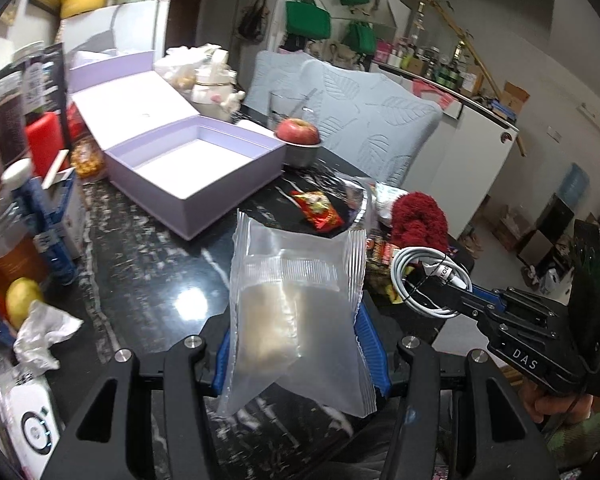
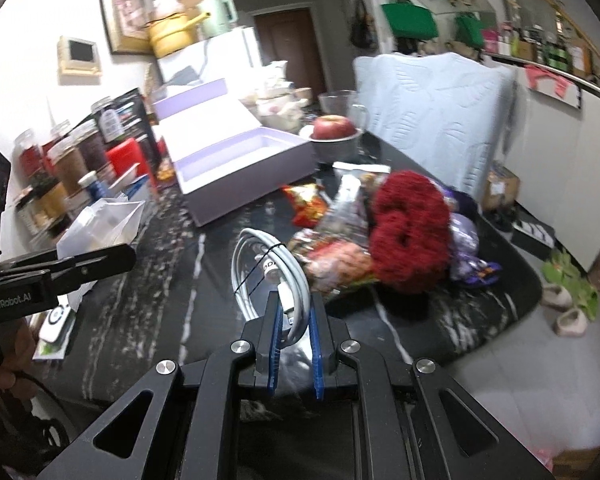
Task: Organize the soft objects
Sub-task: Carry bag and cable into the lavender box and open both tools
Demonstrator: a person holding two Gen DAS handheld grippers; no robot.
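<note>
The left gripper (image 1: 296,344) is clamped on a frosted plastic packet (image 1: 296,320) with crimped side seams and a pale, beige lump inside. The packet stands upright above the dark marbled bench (image 1: 148,280), its long axis running from the gripper up toward the far side.

The right gripper (image 2: 294,320) is closed on a coiled white cable (image 2: 268,276) bound with a thin black tie; the coil stands on edge above the bench, its loop pointing away from the gripper.

A lilac box (image 1: 196,168) lies open on the bench, its lid (image 1: 128,108) tilted back; the white inside holds nothing that shows. Just beyond it a small metal bowl (image 1: 300,154) carries a red apple (image 1: 297,130).

To the right of the box lies a heap of snack packets (image 2: 332,256) with a fluffy red scrunchie (image 2: 410,232) on top. A red snack packet (image 1: 318,210) lies between the box and the heap.
</note>
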